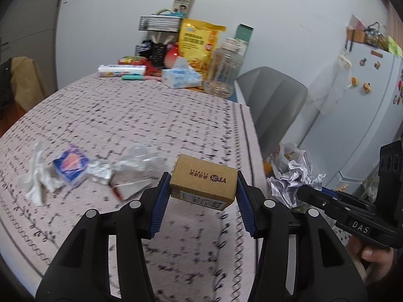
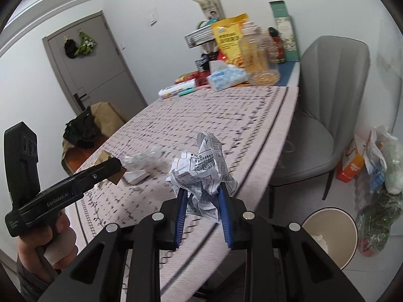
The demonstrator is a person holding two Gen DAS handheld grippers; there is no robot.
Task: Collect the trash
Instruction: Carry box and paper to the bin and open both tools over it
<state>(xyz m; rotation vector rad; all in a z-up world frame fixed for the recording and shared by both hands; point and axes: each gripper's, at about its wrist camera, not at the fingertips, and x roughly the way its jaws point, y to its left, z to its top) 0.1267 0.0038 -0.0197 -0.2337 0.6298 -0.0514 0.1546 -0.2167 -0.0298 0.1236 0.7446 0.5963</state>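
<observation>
My left gripper (image 1: 202,183) is shut on a small brown cardboard box (image 1: 204,180) and holds it above the pink patterned tablecloth (image 1: 126,115). My right gripper (image 2: 202,191) is shut on a crumpled printed paper ball (image 2: 201,166), held over the table's right edge; the ball also shows in the left wrist view (image 1: 292,178). More trash lies on the cloth at the left: a white tissue (image 1: 37,176), a blue and pink wrapper (image 1: 71,164), a foil wrapper (image 1: 100,173) and clear plastic (image 1: 141,158). A beige trash bin (image 2: 330,234) stands on the floor at the lower right.
At the table's far end stand a tissue box (image 1: 180,75), a yellow snack bag (image 1: 199,42), a clear plastic jar (image 1: 224,68) and other clutter. A grey chair (image 2: 325,100) stands beside the table's right edge. Plastic bags (image 2: 377,171) lie on the floor past the bin. A fridge (image 1: 360,100) stands at the right.
</observation>
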